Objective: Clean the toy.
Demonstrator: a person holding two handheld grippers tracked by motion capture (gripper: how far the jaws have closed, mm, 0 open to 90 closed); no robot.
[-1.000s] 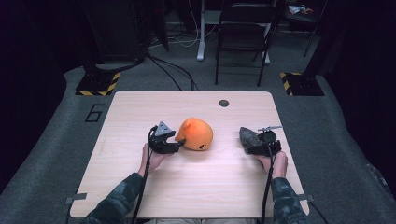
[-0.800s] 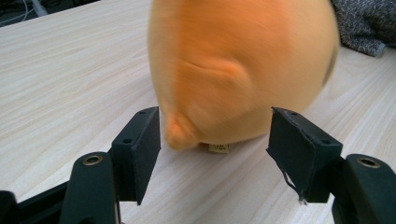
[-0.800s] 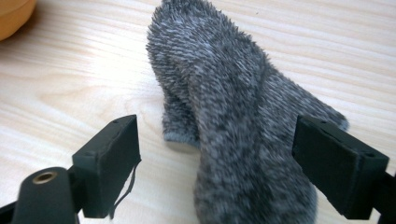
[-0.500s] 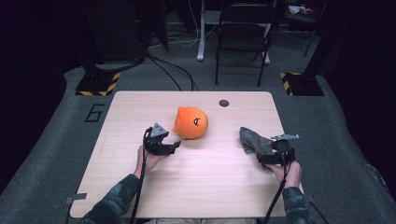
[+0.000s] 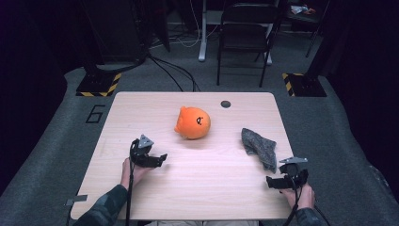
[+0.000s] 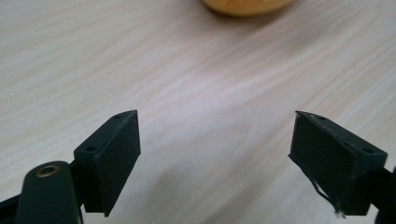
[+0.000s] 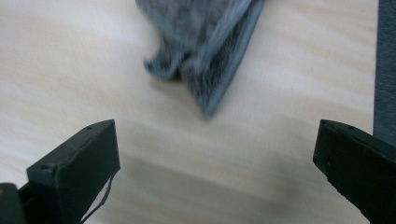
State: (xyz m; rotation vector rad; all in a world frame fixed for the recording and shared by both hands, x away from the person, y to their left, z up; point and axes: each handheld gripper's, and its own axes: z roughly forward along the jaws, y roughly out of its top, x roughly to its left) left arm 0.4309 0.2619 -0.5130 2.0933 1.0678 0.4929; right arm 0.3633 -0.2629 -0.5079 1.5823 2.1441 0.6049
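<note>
The orange plush toy (image 5: 193, 122) sits in the middle of the wooden table (image 5: 211, 188), and I tell every place from it. It lies alone, touching nothing, so it looks set down on purpose. Its face points up.

The left gripper (image 5: 157, 160) is near the toy, on the side closer to the person. Its jaws have just been opening, and now they stand wide apart with only bare wood between them. In the left gripper view, the toy's orange edge (image 6: 247, 5) peeks in at the top, well past the jaws. I think the gripper lets go so the toy can rest by itself.

The grey cloth (image 5: 259, 147) lies crumpled to the right of the toy, apart from it. It looks dropped in a loose heap, because nothing pulls on it.

The right gripper (image 5: 276, 182) is farther right of the toy, just past the cloth, near the table's front edge. Its jaws have just been opening too, and they stand wide apart, holding nothing. In the right gripper view, the cloth (image 7: 205, 51) lies ahead of the jaws, not between them.
</note>
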